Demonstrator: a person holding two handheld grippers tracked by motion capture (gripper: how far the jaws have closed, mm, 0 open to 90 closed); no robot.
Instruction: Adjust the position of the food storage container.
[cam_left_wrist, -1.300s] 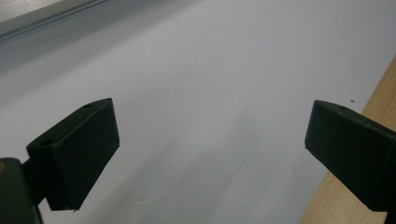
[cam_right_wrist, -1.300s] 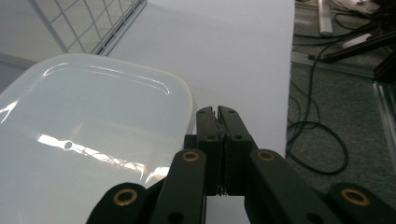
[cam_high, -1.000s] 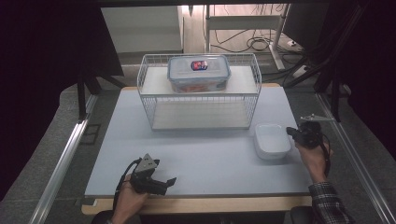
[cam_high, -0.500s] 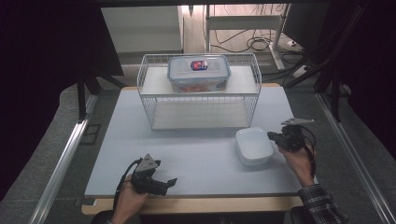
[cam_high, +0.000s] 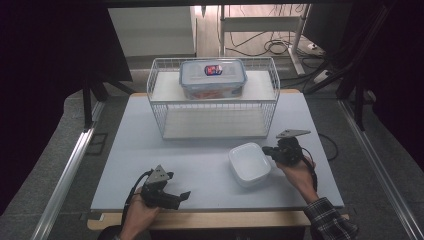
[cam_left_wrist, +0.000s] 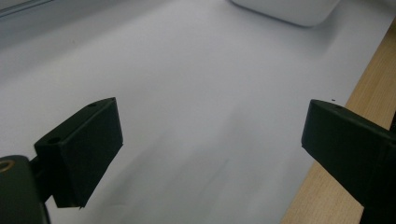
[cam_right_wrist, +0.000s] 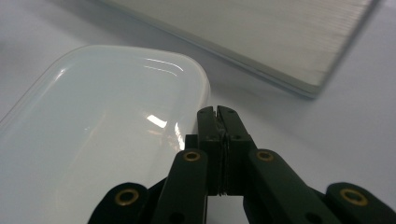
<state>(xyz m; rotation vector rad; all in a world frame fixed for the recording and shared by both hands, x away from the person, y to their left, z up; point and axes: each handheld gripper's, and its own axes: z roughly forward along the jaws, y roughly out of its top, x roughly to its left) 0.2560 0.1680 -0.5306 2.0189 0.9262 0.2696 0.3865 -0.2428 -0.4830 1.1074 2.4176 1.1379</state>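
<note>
Right gripper (cam_high: 267, 151) jaws clamped on white dish (cam_high: 248, 164) rim — left gripper (cam_high: 176, 197) jaws apart

From where I stand, the wire rack (cam_high: 215, 107) takes up the upper middle of the surface (cam_high: 150, 150), with the lidded container (cam_high: 213, 78) on its top shelf, so a claw could enter only through its open lower tier or pass around either end, where bare strips run along the left and right edges. The white dish (cam_high: 249, 164) sits lower right of centre with the right claw (cam_high: 266, 150) shut tight against its rim. The whole lower left and centre lie open, with the left claw (cam_high: 186, 195) spread wide near the bottom edge.
</note>
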